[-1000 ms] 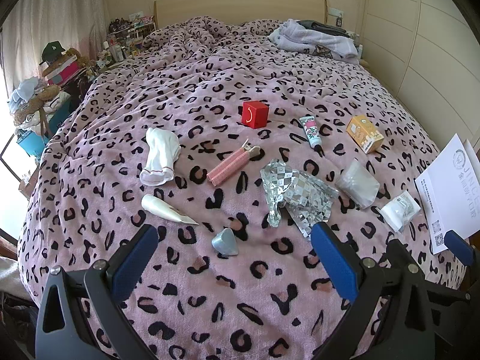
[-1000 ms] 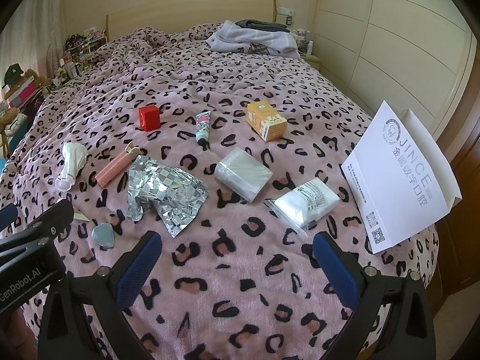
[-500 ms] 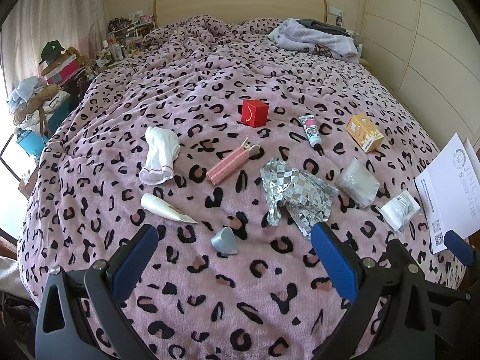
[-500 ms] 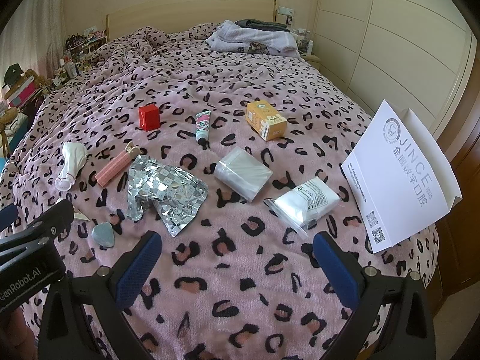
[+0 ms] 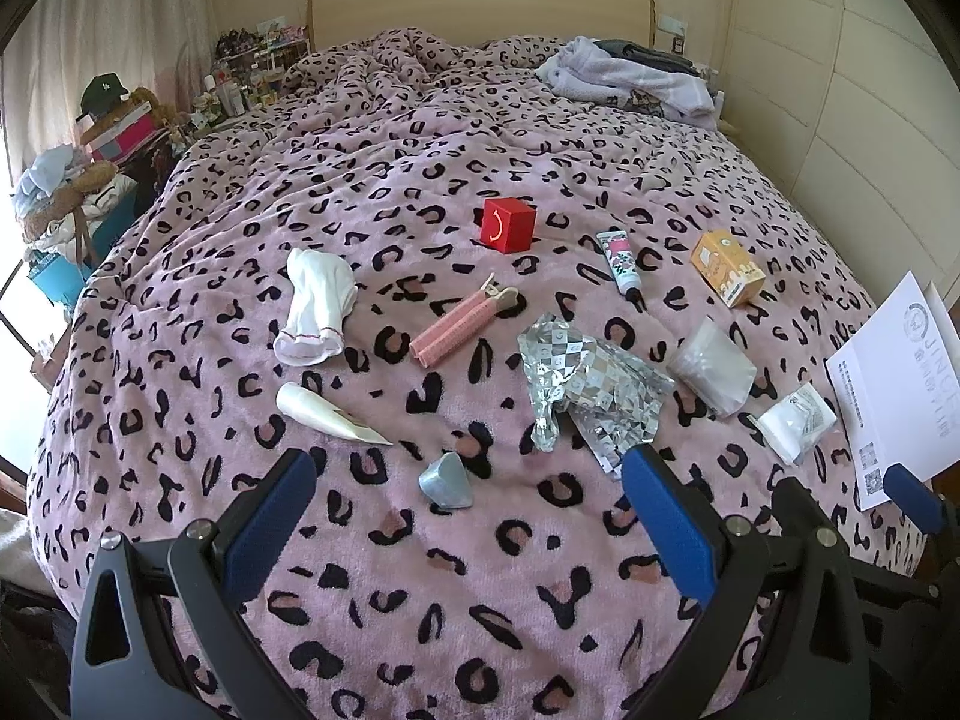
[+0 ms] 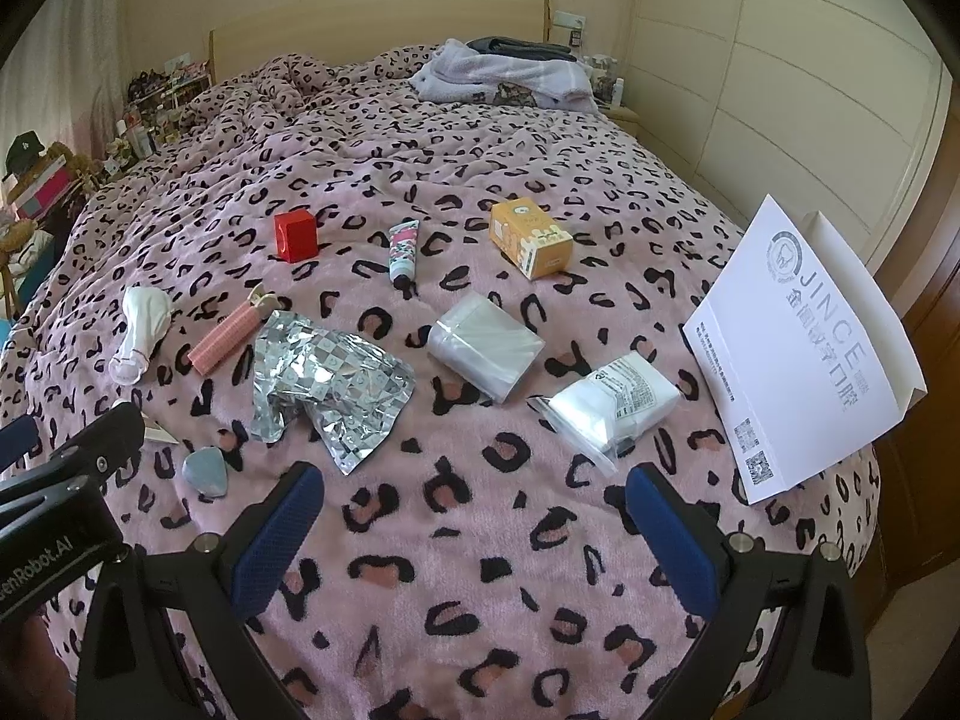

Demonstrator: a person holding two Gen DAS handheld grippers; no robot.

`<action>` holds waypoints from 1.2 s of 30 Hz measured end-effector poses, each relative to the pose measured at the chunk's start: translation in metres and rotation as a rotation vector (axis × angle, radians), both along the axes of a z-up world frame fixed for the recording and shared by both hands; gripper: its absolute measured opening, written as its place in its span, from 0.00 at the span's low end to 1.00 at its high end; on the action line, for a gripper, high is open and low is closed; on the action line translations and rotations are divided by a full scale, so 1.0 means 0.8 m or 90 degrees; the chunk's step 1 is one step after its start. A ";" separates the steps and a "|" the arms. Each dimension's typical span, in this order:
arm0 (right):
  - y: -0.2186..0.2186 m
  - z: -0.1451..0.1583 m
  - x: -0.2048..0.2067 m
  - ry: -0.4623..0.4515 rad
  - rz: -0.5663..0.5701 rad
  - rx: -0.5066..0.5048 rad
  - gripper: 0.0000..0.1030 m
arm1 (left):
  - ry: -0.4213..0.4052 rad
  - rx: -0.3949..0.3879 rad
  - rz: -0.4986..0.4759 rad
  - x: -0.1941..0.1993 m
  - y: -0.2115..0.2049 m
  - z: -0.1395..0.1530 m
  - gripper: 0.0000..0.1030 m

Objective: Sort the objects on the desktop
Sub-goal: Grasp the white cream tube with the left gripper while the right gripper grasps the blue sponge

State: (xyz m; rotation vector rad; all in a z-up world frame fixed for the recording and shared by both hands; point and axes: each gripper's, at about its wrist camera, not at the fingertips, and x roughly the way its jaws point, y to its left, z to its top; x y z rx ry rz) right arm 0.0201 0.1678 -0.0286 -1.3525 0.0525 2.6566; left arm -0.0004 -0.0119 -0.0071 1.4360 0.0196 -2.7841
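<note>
Opening step, nothing yet grasped: left gripper (image 5: 468, 516) and right gripper (image 6: 474, 516) hover spread and empty; grey heart-shaped piece (image 5: 447, 480) lies just ahead of the left, white packet (image 6: 612, 405) ahead of the right, so the next move calls for reaching down.

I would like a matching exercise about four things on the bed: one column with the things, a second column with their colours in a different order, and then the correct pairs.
Things:
1. cube box
2. carton
3. sock
4. crumpled wrapper

Colours:
a. white
b. silver
c. red
d. orange

Pairs: 1-c, 2-d, 3-a, 4-b
</note>
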 end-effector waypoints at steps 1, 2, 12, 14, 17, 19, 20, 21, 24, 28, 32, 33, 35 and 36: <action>0.000 0.000 0.000 0.000 0.000 -0.001 1.00 | -0.002 0.003 0.000 -0.001 -0.002 -0.001 1.00; 0.001 -0.001 0.000 0.000 -0.002 -0.001 1.00 | -0.004 0.006 0.001 -0.001 -0.003 -0.002 1.00; 0.023 -0.009 0.005 0.032 -0.051 -0.029 1.00 | -0.005 0.000 0.011 0.001 -0.032 -0.016 1.00; 0.030 -0.020 0.006 0.025 -0.065 -0.042 1.00 | -0.010 0.001 0.020 0.004 -0.050 -0.027 1.00; 0.040 -0.049 0.006 -0.008 -0.069 -0.086 1.00 | -0.028 0.016 0.056 0.011 -0.088 -0.053 1.00; 0.040 -0.063 0.008 -0.018 -0.072 -0.093 1.00 | -0.044 0.020 0.079 0.015 -0.111 -0.070 0.99; 0.040 -0.070 0.009 -0.022 -0.073 -0.097 1.00 | -0.051 0.020 0.086 0.015 -0.119 -0.077 0.99; 0.039 -0.075 0.009 -0.022 -0.065 -0.097 1.00 | -0.058 0.020 0.091 0.015 -0.126 -0.082 0.99; 0.032 -0.080 0.010 -0.023 -0.044 -0.090 1.00 | -0.073 0.031 0.107 0.011 -0.146 -0.093 0.97; 0.028 -0.081 0.011 -0.018 -0.030 -0.115 1.00 | -0.078 0.041 0.118 -0.008 -0.160 -0.098 0.97; 0.028 -0.075 0.013 0.009 -0.018 -0.148 1.00 | -0.085 0.043 0.117 -0.039 -0.158 -0.102 0.98; 0.026 -0.073 0.014 0.014 -0.012 -0.152 1.00 | -0.088 0.046 0.116 -0.047 -0.158 -0.103 0.98; 0.018 -0.071 0.012 0.023 0.005 -0.159 1.00 | -0.097 0.050 0.123 -0.069 -0.158 -0.107 0.98; 0.011 -0.071 0.011 0.027 0.016 -0.163 1.00 | -0.104 0.050 0.130 -0.079 -0.159 -0.110 0.98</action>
